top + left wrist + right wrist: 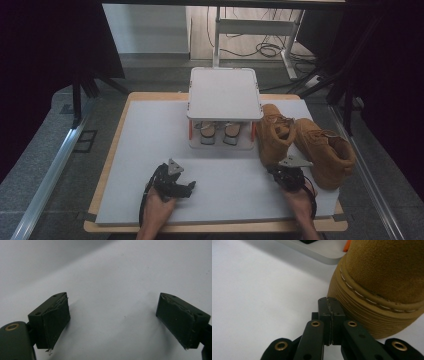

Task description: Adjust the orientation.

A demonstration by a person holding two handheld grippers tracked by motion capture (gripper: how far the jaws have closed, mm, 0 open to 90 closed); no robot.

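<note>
Two tan suede boots stand at the right of the white table mat: the nearer-centre boot and a second boot to its right. My right gripper sits at the front of the nearer-centre boot, jaws shut with nothing between them. In the right gripper view its joined tips rest against the ribbed sole of that boot. My left gripper lies low over the mat at front left, jaws open and empty above bare white surface.
A small white two-level rack stands at the back centre, with a pair of shoes on its lower shelf. A desk frame and cables lie on the floor beyond the table. Dark curtains flank both sides.
</note>
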